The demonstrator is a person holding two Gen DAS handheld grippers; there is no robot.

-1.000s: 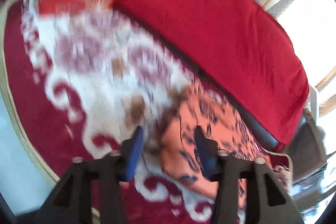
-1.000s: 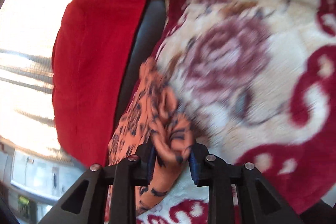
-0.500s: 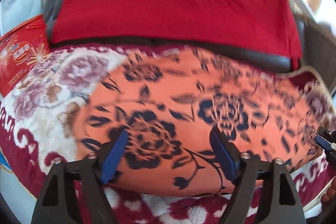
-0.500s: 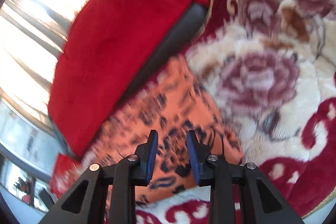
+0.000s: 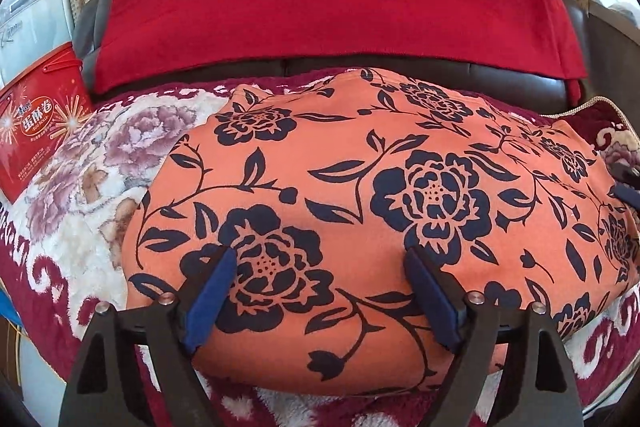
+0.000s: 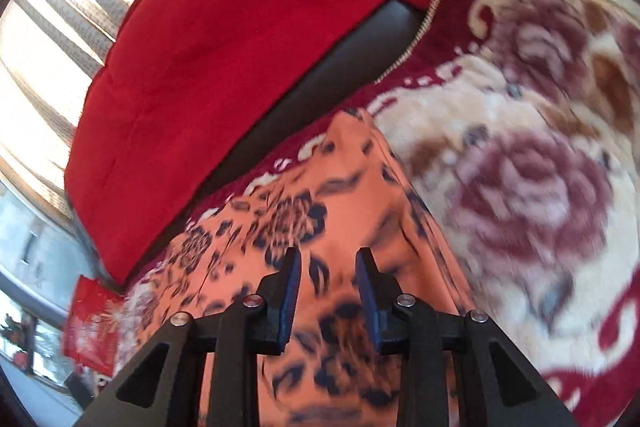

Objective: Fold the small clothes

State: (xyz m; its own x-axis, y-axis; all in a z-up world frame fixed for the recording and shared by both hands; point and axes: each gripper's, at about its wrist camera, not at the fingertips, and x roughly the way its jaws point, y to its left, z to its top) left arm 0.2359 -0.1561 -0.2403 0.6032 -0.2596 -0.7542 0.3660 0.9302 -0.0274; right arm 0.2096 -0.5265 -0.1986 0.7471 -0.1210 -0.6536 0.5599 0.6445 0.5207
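orange floral garment now spread flat on blanket; left tongs just widened, right tongs released it, both empty; folding can begin.

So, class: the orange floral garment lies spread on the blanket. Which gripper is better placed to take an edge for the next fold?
Probably the left gripper: its jaws, just opened wide, straddle the near edge of the orange garment. The right gripper has narrower jaws, nothing visibly between them.
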